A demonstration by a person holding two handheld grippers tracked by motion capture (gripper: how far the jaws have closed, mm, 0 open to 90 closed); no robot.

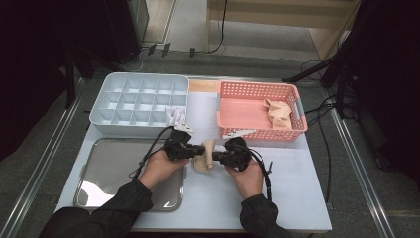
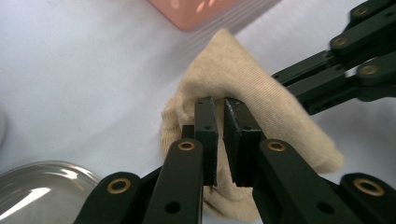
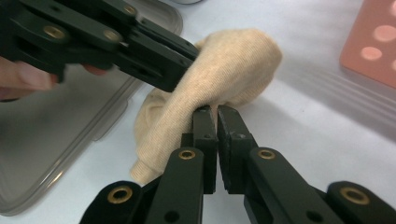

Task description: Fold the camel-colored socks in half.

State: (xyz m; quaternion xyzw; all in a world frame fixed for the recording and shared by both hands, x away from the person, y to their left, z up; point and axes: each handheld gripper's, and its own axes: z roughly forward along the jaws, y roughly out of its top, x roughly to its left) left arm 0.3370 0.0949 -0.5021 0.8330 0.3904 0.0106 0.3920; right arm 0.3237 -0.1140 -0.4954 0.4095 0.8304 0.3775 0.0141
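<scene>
Both grippers are pinching the same beige sock [image 1: 204,157]. The left gripper [image 2: 219,109] has its jaws nearly shut on a fold of it, and the right gripper [image 3: 214,112] is clamped on the other side. The sock sits mid-table [image 1: 292,198], just right of the metal tray [image 1: 106,171] and near the pink basket [image 1: 247,133]'s front-left corner.

A white divided box [image 1: 139,101] sits at my tabletop's far left, a pink basket [image 1: 259,110] far right, a metal tray [image 1: 116,171] near left.
</scene>
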